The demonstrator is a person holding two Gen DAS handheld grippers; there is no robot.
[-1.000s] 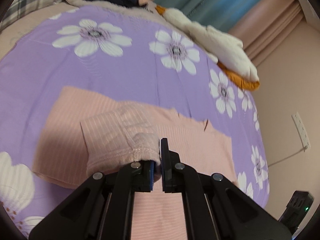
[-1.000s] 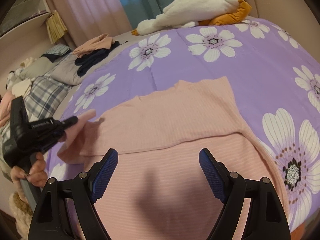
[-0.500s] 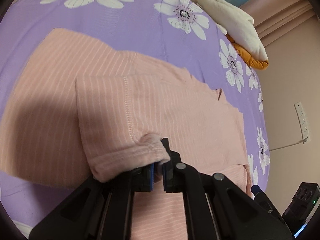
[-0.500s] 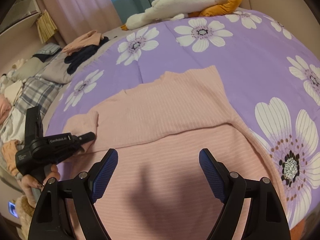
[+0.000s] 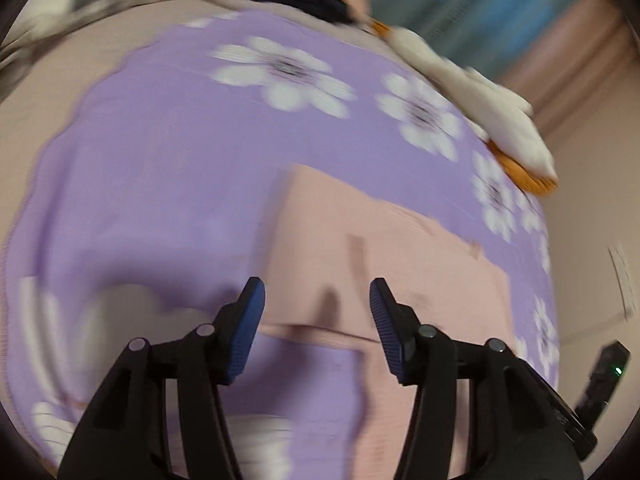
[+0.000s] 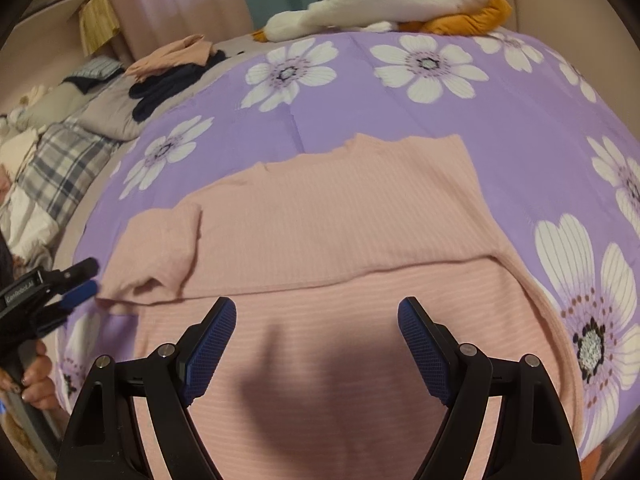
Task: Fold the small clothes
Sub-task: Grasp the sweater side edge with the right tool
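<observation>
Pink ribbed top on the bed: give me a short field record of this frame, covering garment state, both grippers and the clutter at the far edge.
garment: pink ribbed top lying flat on the purple floral bedspread
sleeve: folded sleeve lies across the body on the left side
left gripper: jaws have just been opening, nothing between them
right gripper: open, empty, over the lower body
far edge: white and orange plush toy; pile of clothes

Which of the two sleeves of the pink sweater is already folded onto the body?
The sleeve beside the left gripper is folded in over the pink sweater. The other sleeve still runs down its edge, unfolded.
</observation>
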